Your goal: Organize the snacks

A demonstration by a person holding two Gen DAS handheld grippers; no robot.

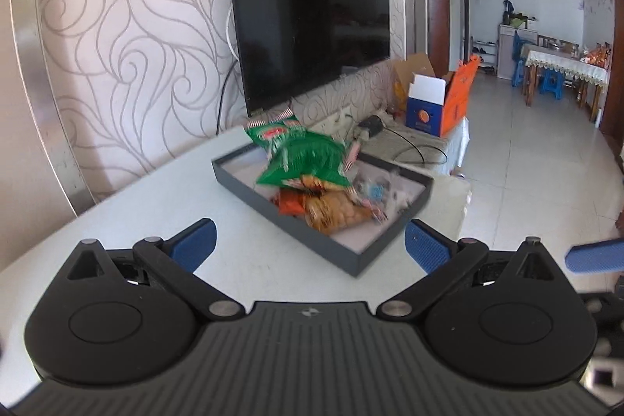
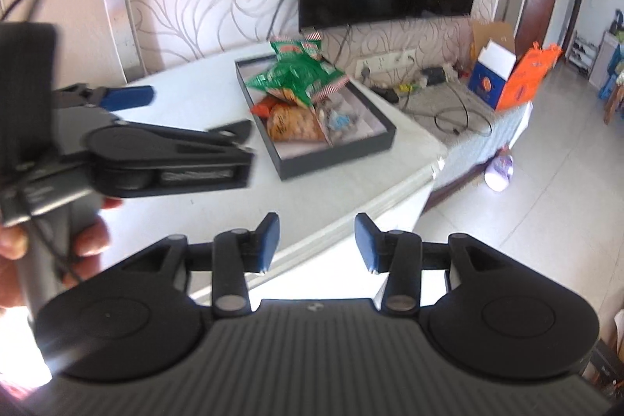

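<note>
We hold the left hand-held gripper [image 1: 310, 246] spread wide and empty above the white desk [image 1: 163, 205]. At its 12 o'clock, a dark tray [image 1: 353, 258] carries the snacks: green packets [image 1: 302, 158] piled over an orange bag [image 1: 335, 211] and, blurred, perhaps small wrapped sweets. Our right hand-held gripper [image 2: 316, 242], at 3 o'clock, is partly open and grips nothing.

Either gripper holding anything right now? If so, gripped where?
Nothing held. The left gripper and right gripper are both open with empty gaps, short of the dark tray where the green snack bag and the other snacks lie.
</note>
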